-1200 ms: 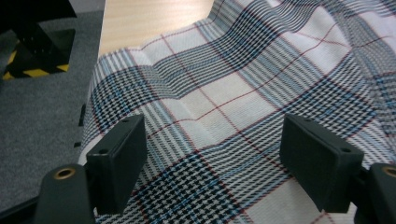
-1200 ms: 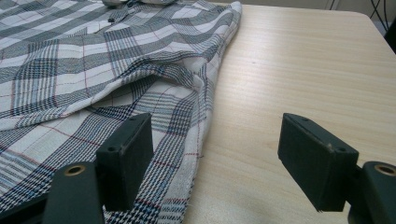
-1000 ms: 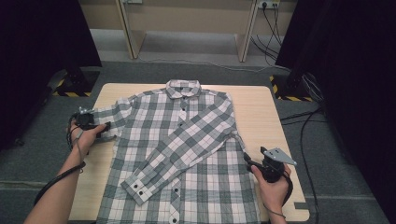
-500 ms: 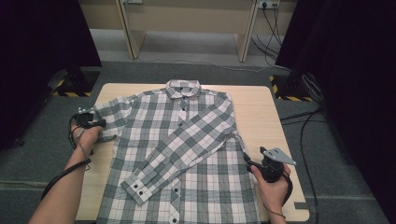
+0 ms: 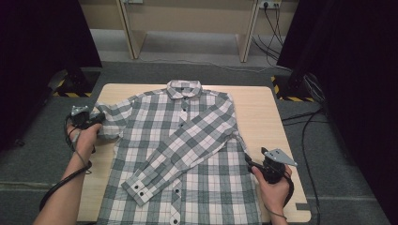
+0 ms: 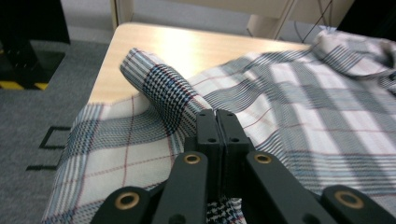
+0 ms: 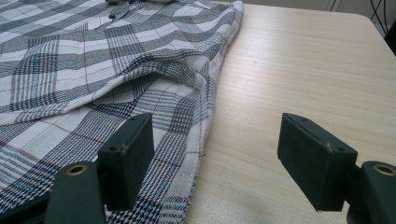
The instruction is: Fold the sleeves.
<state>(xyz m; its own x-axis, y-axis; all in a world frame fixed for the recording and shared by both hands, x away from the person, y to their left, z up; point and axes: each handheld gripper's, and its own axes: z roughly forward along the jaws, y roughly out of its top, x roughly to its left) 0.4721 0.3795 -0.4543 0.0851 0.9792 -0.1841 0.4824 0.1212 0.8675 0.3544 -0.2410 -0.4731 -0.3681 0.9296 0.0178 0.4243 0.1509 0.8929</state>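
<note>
A grey, white and black plaid shirt (image 5: 187, 140) lies buttoned and face up on the light wooden table (image 5: 256, 108). One sleeve is folded diagonally across its front, its cuff (image 5: 138, 187) low on the left. At the table's left edge my left gripper (image 5: 96, 119) is shut on the other sleeve (image 5: 110, 119); its jaws (image 6: 216, 114) pinch a raised fold of the cloth (image 6: 159, 84). By the shirt's right side seam my right gripper (image 5: 248, 161) stands open (image 7: 219, 154), one jaw over the fabric edge (image 7: 187, 121), the other over bare wood.
Bare table (image 7: 303, 70) stretches right of the shirt. Grey carpet (image 5: 42, 154) surrounds the table, with cables (image 5: 309, 122) on the floor at the right. A wooden frame (image 5: 187, 23) stands behind, and dark curtains (image 5: 347, 70) hang at both sides.
My left gripper has closed on the sleeve and risen a little, lifting a fold of cloth at the table's left edge. The right gripper has stayed put.
</note>
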